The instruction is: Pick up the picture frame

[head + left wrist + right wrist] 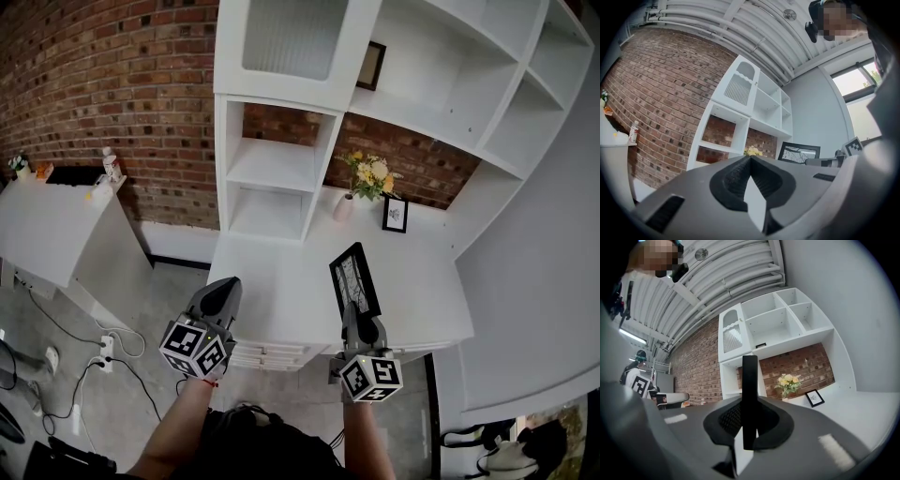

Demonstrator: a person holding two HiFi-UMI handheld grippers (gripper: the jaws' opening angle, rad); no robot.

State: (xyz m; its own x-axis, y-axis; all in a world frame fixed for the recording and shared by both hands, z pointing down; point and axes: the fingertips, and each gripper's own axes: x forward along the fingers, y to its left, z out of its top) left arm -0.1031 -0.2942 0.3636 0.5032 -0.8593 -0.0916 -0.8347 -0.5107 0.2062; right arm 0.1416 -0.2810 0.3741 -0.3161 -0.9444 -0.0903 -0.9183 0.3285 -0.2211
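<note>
Right gripper (356,317) sits at about five o'clock from the middle of the head view, its jaws clamped on the lower edge of the picture frame (354,278). In the right gripper view the gripper (749,405) has the frame (750,385) edge-on between its pads, a thin black bar rising straight up from the jaws towards twelve o'clock. From above, the frame's black border and pale print face towards nine o'clock, and the frame leans over the white counter (281,281). Whether its bottom corner touches the counter I cannot tell.

At about seven o'clock in the head view is the left gripper (225,286), over the counter's front corner and well apart from the frame. In the left gripper view the gripper (750,161) has its jaws together with nothing between them, and the held frame (800,152) shows at about three o'clock of them.

Farther back on the counter, at about one o'clock from the held frame, a small frame (395,214) stands upright just beside a vase of yellow flowers (369,176). A white shelf unit (277,164) rises at twelve o'clock against a brick wall (112,84).
</note>
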